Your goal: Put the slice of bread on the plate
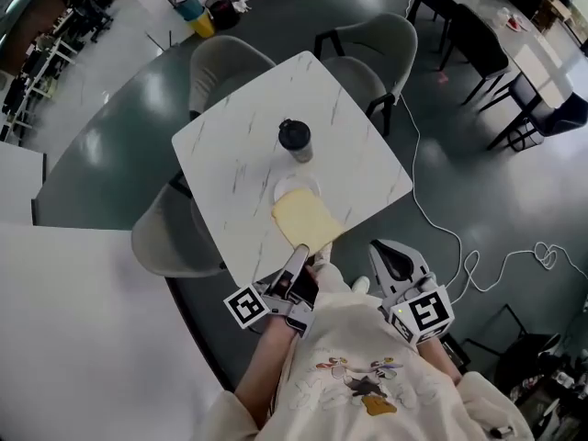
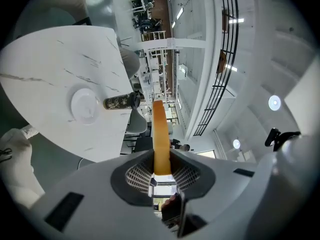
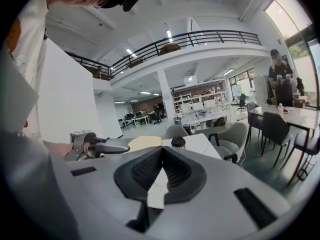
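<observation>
A pale yellow slice of bread [image 1: 306,219] hangs over the near part of the white marble table [image 1: 230,163], and in the head view it overlaps the near edge of the small white plate [image 1: 294,188]. My left gripper [image 1: 300,254] is shut on the slice's near end. In the left gripper view the bread [image 2: 160,129] shows edge-on between the pads, with the plate [image 2: 85,105] off to the left. My right gripper [image 1: 390,252] stays off the table's near corner, jaws together with nothing held. Its own view shows the right gripper [image 3: 161,153] and, beyond it, the bread [image 3: 145,143].
A dark lidded cup [image 1: 295,141] stands just beyond the plate; it also shows as the cup [image 2: 121,102] and the cup [image 3: 178,142]. Grey chairs [image 1: 372,53] ring the table. A white cable [image 1: 441,228] lies on the floor at the right. A white wall panel [image 1: 83,320] is at the left.
</observation>
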The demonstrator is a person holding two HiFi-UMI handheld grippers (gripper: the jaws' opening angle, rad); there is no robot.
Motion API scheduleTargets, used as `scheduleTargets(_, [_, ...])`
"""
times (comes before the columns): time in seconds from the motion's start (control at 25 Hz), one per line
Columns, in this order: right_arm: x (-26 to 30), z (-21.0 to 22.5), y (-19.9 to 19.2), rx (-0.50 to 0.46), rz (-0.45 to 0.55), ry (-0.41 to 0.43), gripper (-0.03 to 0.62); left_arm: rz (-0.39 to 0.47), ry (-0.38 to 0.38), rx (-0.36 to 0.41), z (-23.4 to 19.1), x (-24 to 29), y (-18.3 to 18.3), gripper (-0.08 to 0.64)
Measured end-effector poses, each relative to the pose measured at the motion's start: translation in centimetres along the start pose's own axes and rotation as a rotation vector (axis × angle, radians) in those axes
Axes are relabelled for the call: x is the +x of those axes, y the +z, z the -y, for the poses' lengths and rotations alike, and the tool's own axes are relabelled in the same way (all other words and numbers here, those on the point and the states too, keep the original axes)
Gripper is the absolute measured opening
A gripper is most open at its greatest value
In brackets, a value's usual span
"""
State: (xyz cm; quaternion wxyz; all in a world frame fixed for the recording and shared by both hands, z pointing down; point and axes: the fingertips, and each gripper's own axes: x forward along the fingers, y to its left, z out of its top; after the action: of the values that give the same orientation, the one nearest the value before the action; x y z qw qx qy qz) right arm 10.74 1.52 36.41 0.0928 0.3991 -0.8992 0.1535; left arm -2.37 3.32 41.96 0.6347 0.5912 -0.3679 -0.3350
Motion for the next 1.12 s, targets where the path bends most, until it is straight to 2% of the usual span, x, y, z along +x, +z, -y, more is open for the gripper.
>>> scheduleTargets(0.2, [3.4, -0.7, -0.6, 0.004, -0.054, 0.02, 0.005, -0.016, 0.037, -0.023, -2.3, 0.6, 2.4, 0.098])
scheduleTargets(0.36, [6.2, -0.5, -1.1, 0.079, -0.107, 0.025, 0.005, -0.039, 0.053, -0.045, -4.4, 1.7, 4.2, 0.098])
scheduleTargets(0.6, [10.3, -1.0, -1.3, 0.048, -0.15, 0.029, 0.005, -0.065, 0.1, -0.057, -6.9, 3.3, 6.8, 0.098])
scheduleTargets(0.8, [13.5, -0.9, -1.9, 0.036, -0.188, -0.005, 0.005, -0.107, 0.122, -0.086, -8.8, 4.4, 7.9, 0.098])
scheduleTargets(0.92, [15.2, -0.6, -2.7, 0.028, -0.219, -0.028, 0.005, -0.146, 0.141, -0.046, -10.3, 4.9, 8.6, 0.098])
scheduleTargets(1.04, [16.7, -0.1, -4.1, 0.028, -0.251, -0.055, 0.005, -0.145, 0.149, -0.11, -10.6, 5.8, 8.9, 0.098])
scheduleTargets(1.12, [17.4, 0.0, -5.0, 0.034, -0.273, -0.064, 0.005, -0.15, 0.158, -0.126, -11.2, 6.0, 9.1, 0.098])
